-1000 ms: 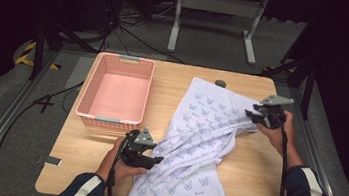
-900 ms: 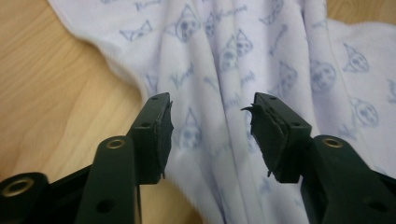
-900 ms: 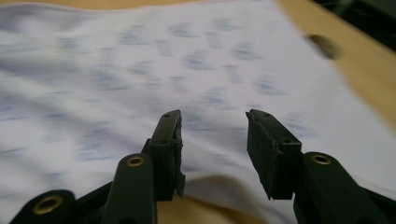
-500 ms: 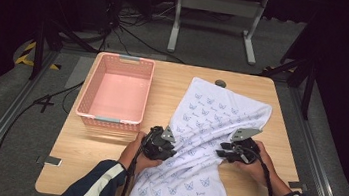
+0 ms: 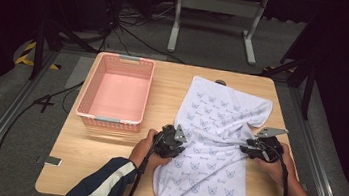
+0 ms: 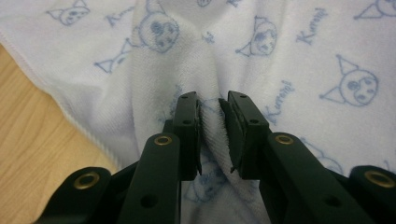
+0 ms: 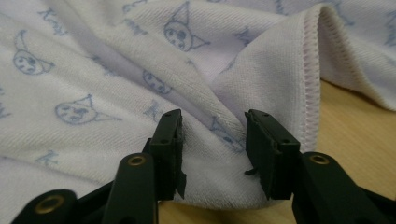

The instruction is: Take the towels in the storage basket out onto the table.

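A white towel (image 5: 221,114) printed with blue cat faces lies lengthwise on the right half of the wooden table (image 5: 94,163), its near end hanging over the front edge. My left gripper (image 5: 180,147) sits at the towel's left edge. In the left gripper view its jaws (image 6: 211,105) have just closed and are shut on a raised ridge of the towel (image 6: 289,46). My right gripper (image 5: 245,149) lies at the towel's right edge. Its jaws (image 7: 214,123) have just been opening and stand apart around a fold of towel (image 7: 93,70) beside the stitched hem.
A pink plastic basket (image 5: 112,119) stands on the table's left half, with nothing inside. A small dark round thing (image 5: 221,82) sits at the far table edge behind the towel. A silver tag (image 5: 49,160) lies near the front left corner.
The right hand came from the towel's far right corner back to its right edge mid-length. The left hand slid right onto the towel's left edge and pinched up a ridge.
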The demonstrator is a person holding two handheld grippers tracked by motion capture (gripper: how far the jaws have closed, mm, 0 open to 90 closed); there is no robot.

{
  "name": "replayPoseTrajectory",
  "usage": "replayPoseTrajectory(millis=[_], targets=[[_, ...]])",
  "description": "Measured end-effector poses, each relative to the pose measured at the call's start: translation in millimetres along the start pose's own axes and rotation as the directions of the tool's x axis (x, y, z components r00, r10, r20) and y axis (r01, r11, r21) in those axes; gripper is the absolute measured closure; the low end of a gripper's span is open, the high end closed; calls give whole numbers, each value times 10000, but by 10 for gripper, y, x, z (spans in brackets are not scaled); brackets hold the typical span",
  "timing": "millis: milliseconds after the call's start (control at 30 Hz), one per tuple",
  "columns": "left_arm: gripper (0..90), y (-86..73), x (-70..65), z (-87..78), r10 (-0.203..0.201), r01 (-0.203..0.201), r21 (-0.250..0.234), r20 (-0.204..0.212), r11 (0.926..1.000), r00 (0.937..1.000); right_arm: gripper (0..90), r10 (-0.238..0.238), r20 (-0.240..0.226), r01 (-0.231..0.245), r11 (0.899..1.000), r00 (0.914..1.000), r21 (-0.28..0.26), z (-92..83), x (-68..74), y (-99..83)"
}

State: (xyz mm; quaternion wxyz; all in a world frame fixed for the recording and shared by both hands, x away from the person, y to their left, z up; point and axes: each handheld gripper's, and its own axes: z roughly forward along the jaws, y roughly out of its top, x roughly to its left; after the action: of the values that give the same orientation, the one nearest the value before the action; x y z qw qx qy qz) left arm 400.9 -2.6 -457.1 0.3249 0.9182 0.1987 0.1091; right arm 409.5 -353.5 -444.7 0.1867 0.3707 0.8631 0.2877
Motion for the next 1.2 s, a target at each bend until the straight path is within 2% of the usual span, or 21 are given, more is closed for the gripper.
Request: replayPoseTrajectory(millis=[100,133,167,200,233,300,367,400,467,533,567,733,867,933,1000,1033,1067,1100,1133,1167,1200], targets=[[703,7,6,-41,13,-12,123,-55,9999,10000,511,-73,21,74,9999,10000,-119,-67,50,-9],[688,4,17,-48,100,-100,31,-73,9999,9999,501,-359,-75,356,9989,9993,-293,-127,97,-22],[690,-22,33,-77,-65,65,41,103,10000,9999,516,-419,-193,408,9978,9989,-518,-232,179,-48],[689,-22,33,-77,-65,65,41,103,10000,9999,516,-419,-193,408,9978,9989,-518,-232,179,-48],[689,-36,41,-83,-6,6,40,59,10000,10000,531,-583,-515,547,9961,9970,-693,-289,237,-72],[699,-75,62,-90,-64,62,151,151,9999,9999,629,-882,-1004,801,9934,9910,-819,-360,381,-137],[724,-101,62,-90,-30,27,154,190,9999,9998,716,-1674,-1757,1601,9856,9701,-548,-380,565,-217],[728,-111,55,-95,-137,133,150,233,9998,9996,732,-1811,-1894,1757,9834,9650,-454,-372,616,-243],[776,-111,42,-113,85,-94,307,296,9995,9995,762,-1863,-2255,1918,9814,9563,22,-326,704,-311],[778,-135,28,-149,25,-43,445,407,9990,9992,764,-1689,-2344,1711,9852,9573,-113,-343,700,-349],[776,-174,16,-178,-168,142,430,585,9990,9981,763,-1677,-2478,1712,9852,9542,-76,-362,699,-368],[762,-365,-103,-335,-301,276,405,645,9988,9975,747,-1822,-3518,2094,9770,9182,406,-545,805,-508],[756,-517,-215,-466,-591,555,430,868,9975,9945,730,-1773,-4461,2400,9668,8772,877,-706,950,-639],[739,-567,-280,-527,-632,565,608,1152,9966,9913,722,-1842,-4721,2664,9572,8621,1129,-776,1017,-688],[706,-588,-345,-557,-528,449,580,1427,9973,9884,671,-1960,-4827,2865,9505,8535,1206,-824,1066,-711],[687,-576,-360,-574,-412,324,631,1426,9975,9889,651,-2067,-4693,2908,9500,8585,1135,-843,1076,-707],[668,-562,-367,-579,-436,380,423,1394,9984,9893,653,-2118,-4457,2825,9543,8698,978,-865,1061,-685],[603,-508,-327,-574,-568,568,33,1035,9984,9930,582,-2011,-3648,2280,9732,9091,315,-895,962,-582],[567,-508,-327,-574,-568,568,33,1035,9984,9930,582,-2011,-3648,2280,9732,9091,315,-895,962,-582],[567,-479,-289,-556,-547,557,-98,815,9984,9952,566,-1628,-2973,1685,9857,9408,-65,-896,887,-506],[545,-456,-256,-536,-581,592,-116,775,9982,9953,580,-1221,-2462,1169,9925,9615,-357,-882,799,-428]])
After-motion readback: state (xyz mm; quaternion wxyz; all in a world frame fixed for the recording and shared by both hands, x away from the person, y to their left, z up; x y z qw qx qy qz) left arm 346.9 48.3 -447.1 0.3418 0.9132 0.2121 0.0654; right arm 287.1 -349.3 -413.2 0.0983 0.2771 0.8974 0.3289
